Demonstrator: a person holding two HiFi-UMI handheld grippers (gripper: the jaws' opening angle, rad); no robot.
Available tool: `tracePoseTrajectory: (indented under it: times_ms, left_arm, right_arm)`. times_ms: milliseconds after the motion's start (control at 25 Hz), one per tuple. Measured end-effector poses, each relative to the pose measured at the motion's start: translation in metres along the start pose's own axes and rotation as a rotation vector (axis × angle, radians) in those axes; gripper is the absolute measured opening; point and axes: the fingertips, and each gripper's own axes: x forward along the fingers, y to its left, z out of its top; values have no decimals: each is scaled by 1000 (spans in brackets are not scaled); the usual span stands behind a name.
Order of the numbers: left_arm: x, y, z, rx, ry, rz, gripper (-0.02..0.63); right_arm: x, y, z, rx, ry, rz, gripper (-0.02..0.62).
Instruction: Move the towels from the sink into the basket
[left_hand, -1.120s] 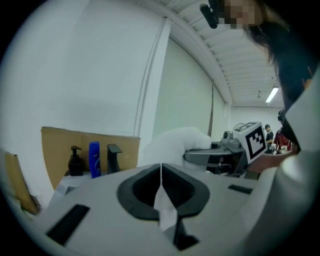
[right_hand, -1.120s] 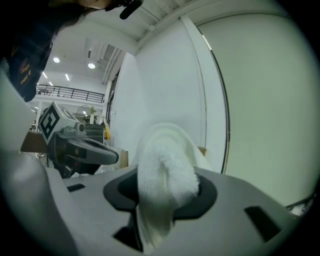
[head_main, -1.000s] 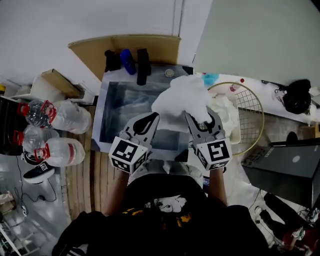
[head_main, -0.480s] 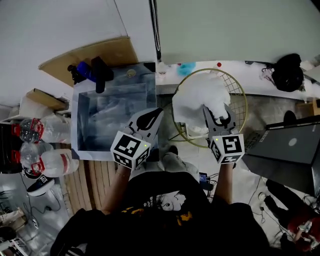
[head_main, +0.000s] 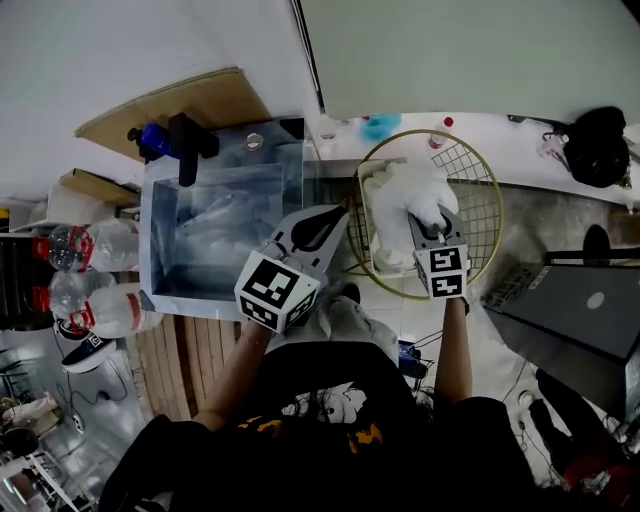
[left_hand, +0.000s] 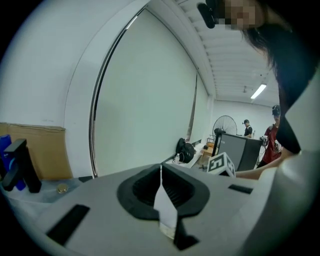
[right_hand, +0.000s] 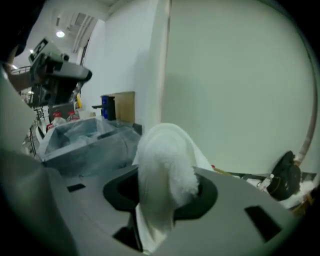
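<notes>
It looked like a makeshift test lab: water jugs (head_main: 105, 245) lay left of the sink (head_main: 147, 240), cardboard (head_main: 190, 100) stood behind it, and a laptop (head_main: 590, 310) sat well to its right.

In the head view, the towel (head_main: 402, 195) swallows the fingertips of the right tool (head_main: 430, 222) and covers the bottom of the basket (head_main: 470, 165). The inside of the sink (head_main: 150, 245) is hazy; whether cloth lies there cannot be told. Between the closed jaws of the left tool (left_hand: 161, 172) sits a pale sliver, too slight to identify.
</notes>
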Motion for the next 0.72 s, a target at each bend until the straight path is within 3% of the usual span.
tracePoseTrajectory:
  times_ms: [160,360,520,720]
  left_arm:
    - [9,4,-2,9,25,13,11]
    - [13,10,-7,4,49,32,11]
    - [12,13,-13,-3,68,40,11]
    - [8,19,-23,-30,85,56,11]
  right_arm:
    - [55,19,-49,-66,141,98,149]
    - [112,45,-104,-22,283,206,152]
    - [144,55,-149,128,374,227,155]
    - [162,41,-177,342,377,184,160]
